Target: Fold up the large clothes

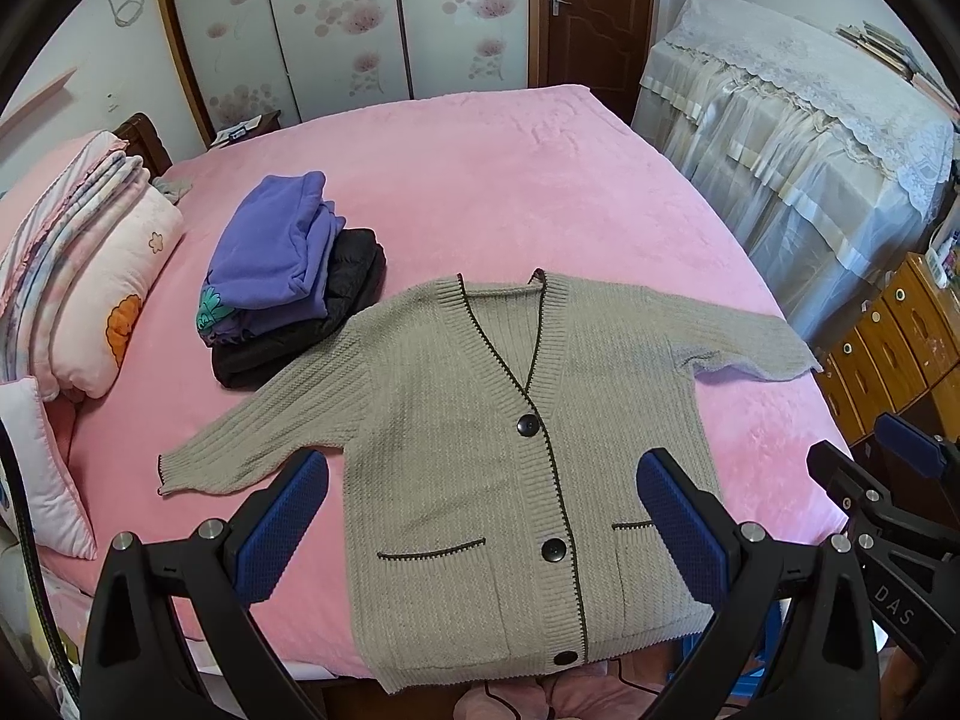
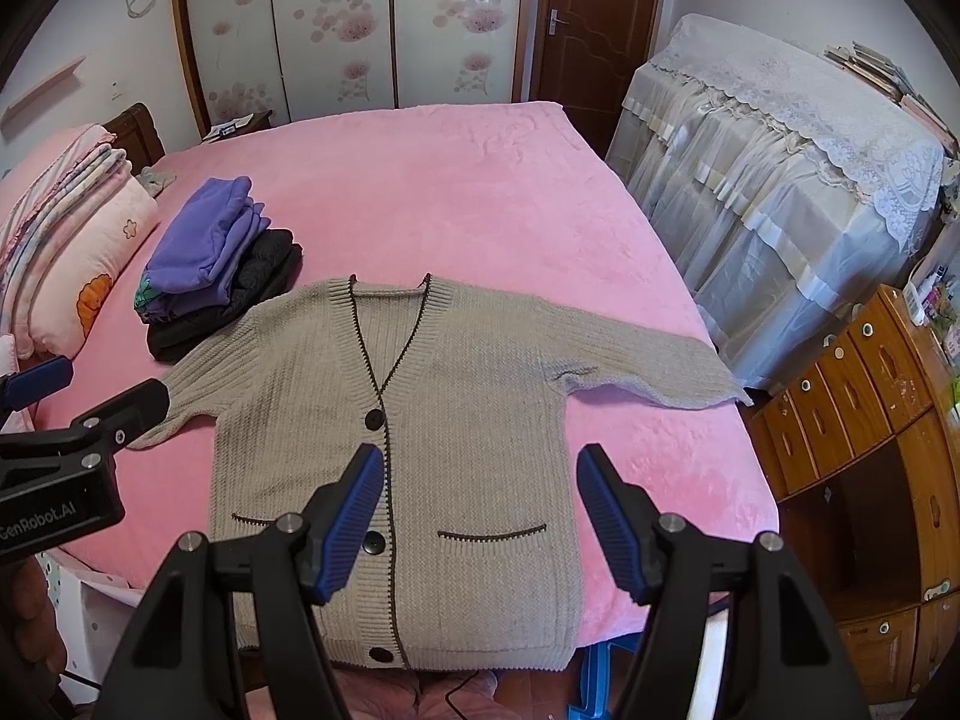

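while tilted downward, both hand-held grippers (image 1: 480,522) (image 2: 480,516) above cardigan (image 1: 480,450)

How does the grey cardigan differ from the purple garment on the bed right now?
The grey cardigan lies spread flat with both sleeves out; the purple garment is folded. The cardigan rests directly on the pink bed cover; the purple one sits atop a black folded garment. Neither is held.
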Demonstrator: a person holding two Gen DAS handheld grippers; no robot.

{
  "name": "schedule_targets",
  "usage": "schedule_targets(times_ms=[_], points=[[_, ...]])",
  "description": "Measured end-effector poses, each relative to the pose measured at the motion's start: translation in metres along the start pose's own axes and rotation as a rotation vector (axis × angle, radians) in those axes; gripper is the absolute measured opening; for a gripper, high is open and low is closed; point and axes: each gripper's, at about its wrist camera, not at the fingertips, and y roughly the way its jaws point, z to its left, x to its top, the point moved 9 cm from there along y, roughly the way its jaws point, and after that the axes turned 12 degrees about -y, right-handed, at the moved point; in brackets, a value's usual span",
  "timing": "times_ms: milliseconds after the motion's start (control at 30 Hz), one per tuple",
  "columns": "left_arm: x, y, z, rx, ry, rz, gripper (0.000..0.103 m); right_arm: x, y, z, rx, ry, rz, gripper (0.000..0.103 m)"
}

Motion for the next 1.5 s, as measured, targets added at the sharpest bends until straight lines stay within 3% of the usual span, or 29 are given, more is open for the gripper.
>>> schedule_targets(times_ms=[600,1500], points=[[0.005,0.006,-0.002,0.002,0.049,0.016,0.102,0.000,0.012,0.009,-0.002,0.014,0.025,0.066],[0.031,0.007,0.016,-0.057,0.131,-0.024,0.102,0.014,0.001,0.035,-0.090,0.070,-0.003,0.066]])
